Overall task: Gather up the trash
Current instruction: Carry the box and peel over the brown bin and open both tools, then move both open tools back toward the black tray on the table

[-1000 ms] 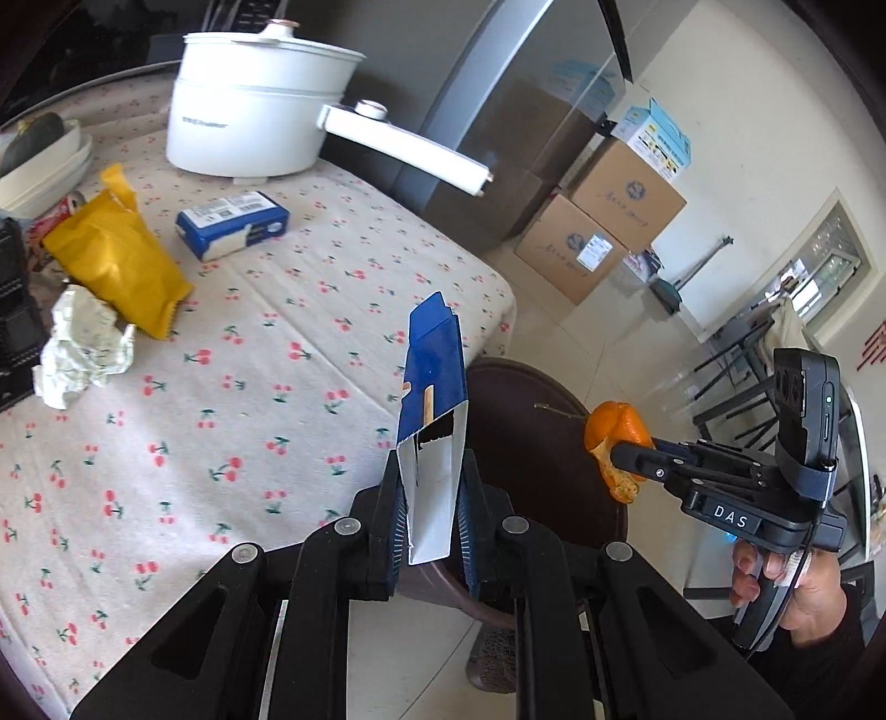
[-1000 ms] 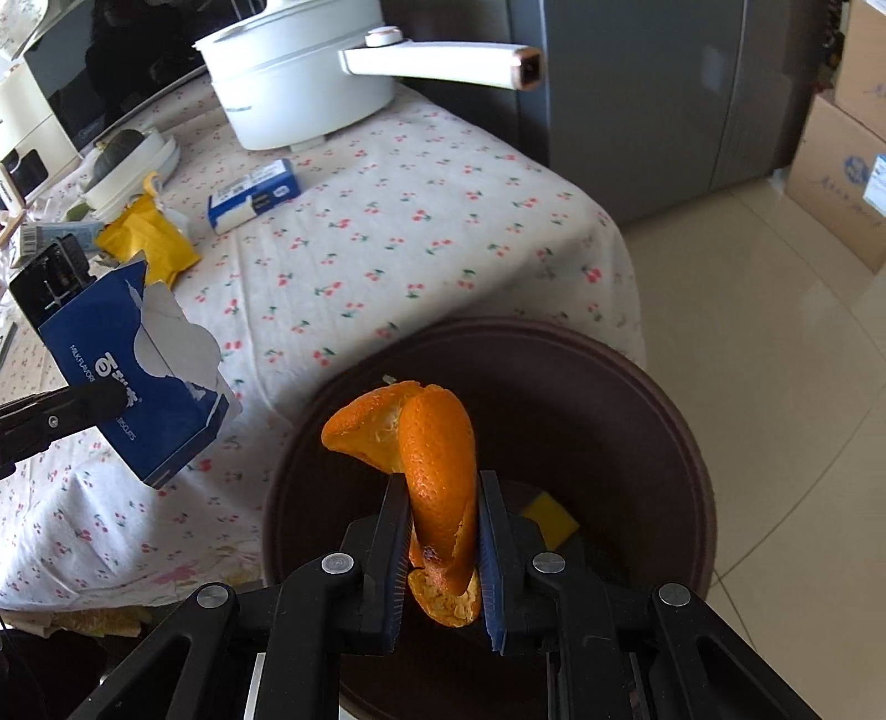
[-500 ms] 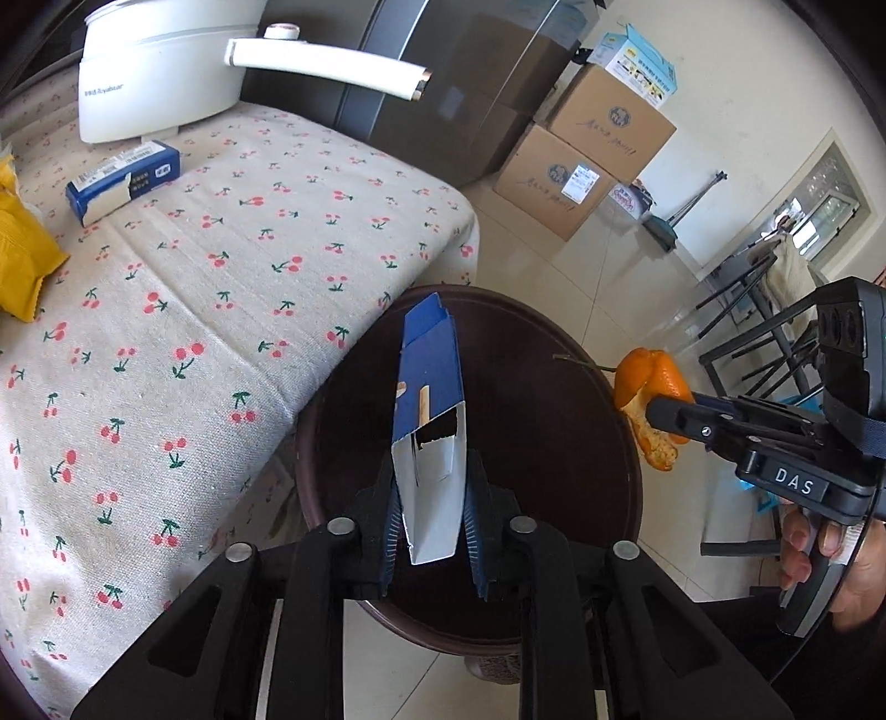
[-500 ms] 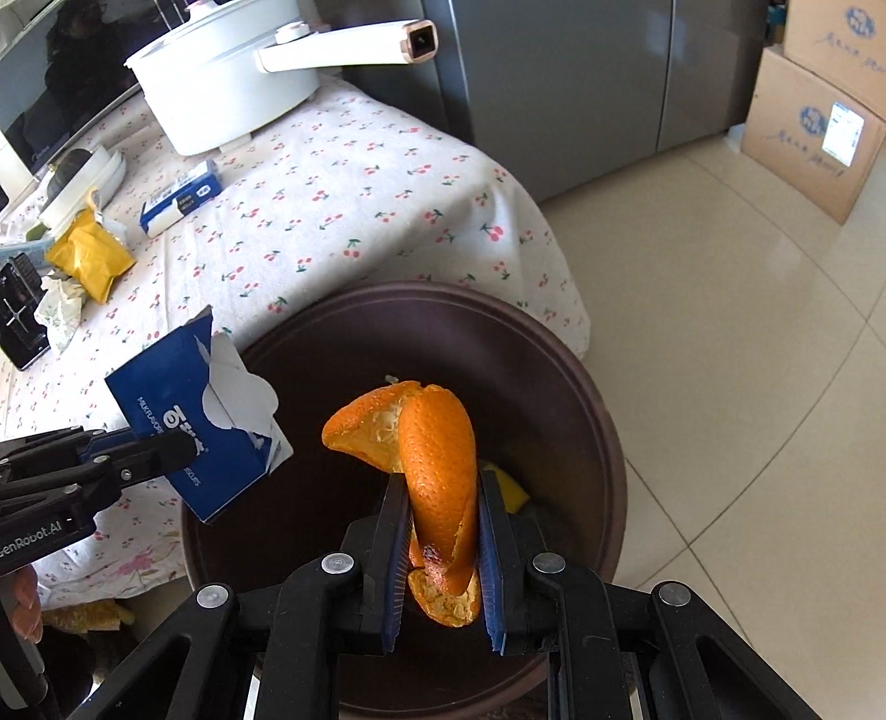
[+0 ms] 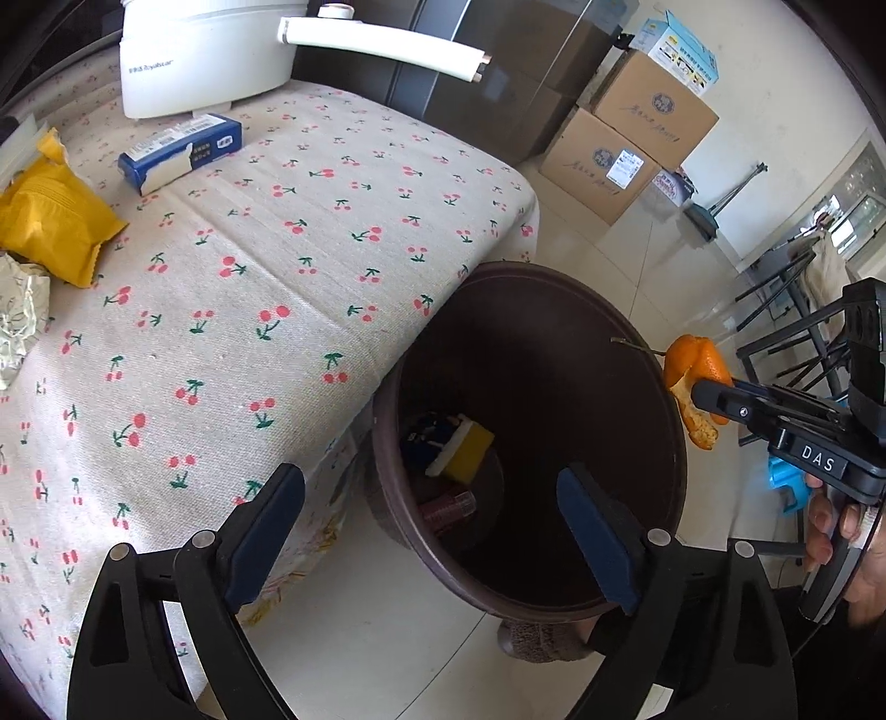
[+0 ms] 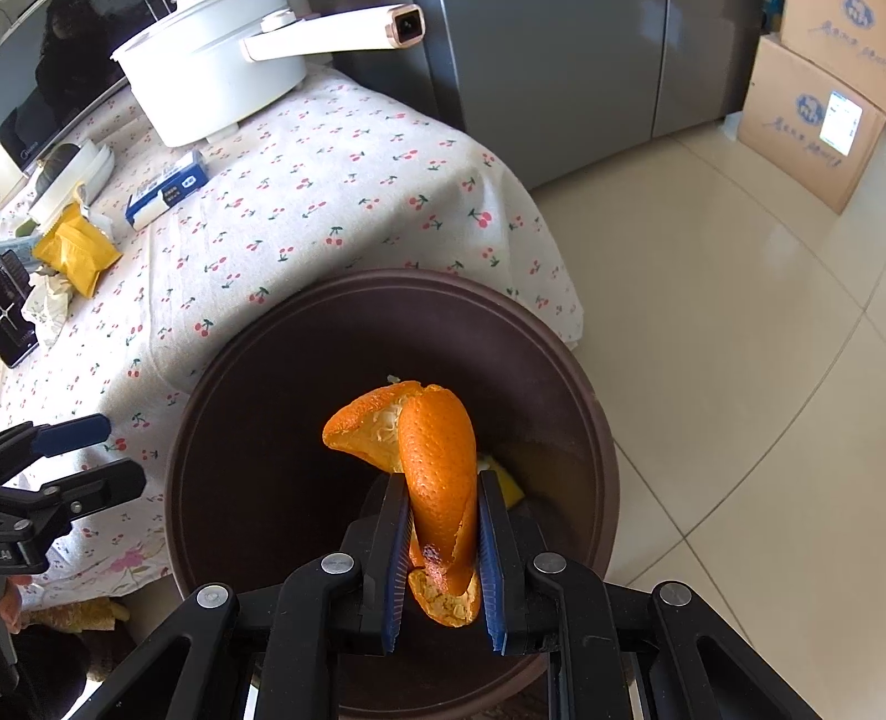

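Note:
A dark brown trash bin [image 5: 554, 271] [image 6: 387, 277] stands on the floor against the corner of the table. My left gripper [image 5: 429, 479] [image 6: 108, 454] hangs over the bin's near side. Its jaws are opening wide and nothing is between them. A blue carton [image 5: 429, 435] lies at the bottom of the bin beside a yellow sponge [image 5: 468, 448]. My right gripper [image 6: 441, 482] [image 5: 703, 393] is shut on a curled orange peel [image 6: 437, 443] [image 5: 695, 376] and holds it above the bin's far rim.
On the cherry-print tablecloth [image 5: 277, 277] lie a small blue box [image 5: 177, 147], a yellow packet [image 5: 50, 221] and crumpled wrapping [image 5: 16, 315]. A white pot [image 5: 205, 50] with a long handle stands at the back. Cardboard boxes [image 5: 637, 138] sit on the tiled floor.
My left gripper went from shut on the blue carton to wide open, and the carton now lies in the bin. Both grippers came closer over the bin.

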`<state>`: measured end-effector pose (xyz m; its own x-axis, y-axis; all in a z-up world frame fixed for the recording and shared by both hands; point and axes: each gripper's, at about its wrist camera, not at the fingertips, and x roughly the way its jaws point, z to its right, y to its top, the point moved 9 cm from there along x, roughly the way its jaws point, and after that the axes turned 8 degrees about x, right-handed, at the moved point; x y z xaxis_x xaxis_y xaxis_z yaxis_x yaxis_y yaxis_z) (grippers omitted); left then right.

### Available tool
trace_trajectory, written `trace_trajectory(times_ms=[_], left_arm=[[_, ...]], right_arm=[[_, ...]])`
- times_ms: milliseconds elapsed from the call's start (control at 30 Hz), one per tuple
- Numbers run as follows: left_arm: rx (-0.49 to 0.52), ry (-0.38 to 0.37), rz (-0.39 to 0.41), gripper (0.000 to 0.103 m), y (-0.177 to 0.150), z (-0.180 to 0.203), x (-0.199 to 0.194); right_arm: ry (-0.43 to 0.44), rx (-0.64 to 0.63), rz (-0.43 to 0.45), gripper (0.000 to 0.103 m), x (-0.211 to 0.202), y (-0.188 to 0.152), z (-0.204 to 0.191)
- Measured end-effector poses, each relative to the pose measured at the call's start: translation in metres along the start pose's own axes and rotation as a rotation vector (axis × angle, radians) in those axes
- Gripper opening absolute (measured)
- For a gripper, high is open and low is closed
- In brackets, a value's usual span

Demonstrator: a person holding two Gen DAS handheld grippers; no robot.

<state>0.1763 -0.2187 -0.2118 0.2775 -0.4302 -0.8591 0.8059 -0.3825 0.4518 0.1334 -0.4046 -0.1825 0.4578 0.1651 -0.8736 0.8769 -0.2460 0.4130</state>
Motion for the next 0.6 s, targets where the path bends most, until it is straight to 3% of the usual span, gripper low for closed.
trace_trajectory(times_ms=[100,233,300,367,600], left_arm=[[-0.012,-0.021,0.005,0.094,-0.004,-0.005,-0.009],[0.009,0.019,0.012,0.099,-0.008,-0.012,-0.023],[0.007,0.027,0.024,0.1,-0.009,-0.016,-0.031],[-0.004,0.029,0.037,0.102,-0.01,-0.023,-0.039],[-0.052,0.057,0.075,0.103,-0.018,-0.046,-0.066]], right_arm=[[-0.002,-0.007,-0.005,0.022,0.003,0.001,-0.003],[-0.008,0.01,-0.015,0.027,0.007,0.002,-0.005],[-0.007,0.024,-0.015,0.054,0.006,0.004,-0.006],[-0.004,0.036,0.004,0.066,0.003,0.007,-0.007],[0.008,0.04,0.017,0.075,0.0,0.012,-0.02]])
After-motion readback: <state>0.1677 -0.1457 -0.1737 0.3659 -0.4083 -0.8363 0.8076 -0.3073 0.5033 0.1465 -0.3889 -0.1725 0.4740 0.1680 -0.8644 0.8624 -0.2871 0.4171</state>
